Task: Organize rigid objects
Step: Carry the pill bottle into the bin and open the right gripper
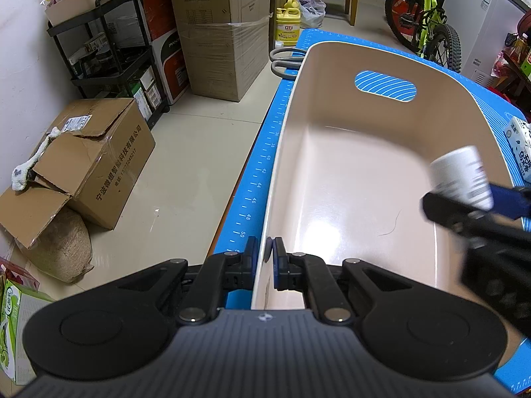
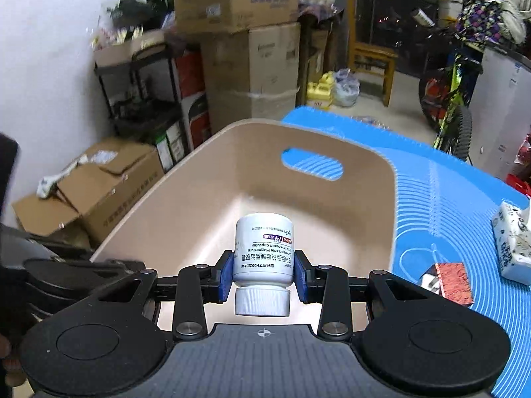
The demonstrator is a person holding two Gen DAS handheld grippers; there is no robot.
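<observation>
**Holding a pill bottle over the bin**

Gripping the white bottle (image 2: 264, 248) across its body, the right hand-held gripper (image 2: 264, 273) holds it above the near end of the beige bin (image 2: 159, 195). Small rigid plastic, probably light and smooth, so a squeeze on the label suits it. Its long axis runs along the fingers, cap toward the camera, base pointing far. The left hand-held gripper (image 1: 265, 258) pinches the bin's near-left wall.

White bottle (image 2: 264, 255), beige bin (image 1: 365, 152), blue mat (image 2: 448, 199).
</observation>
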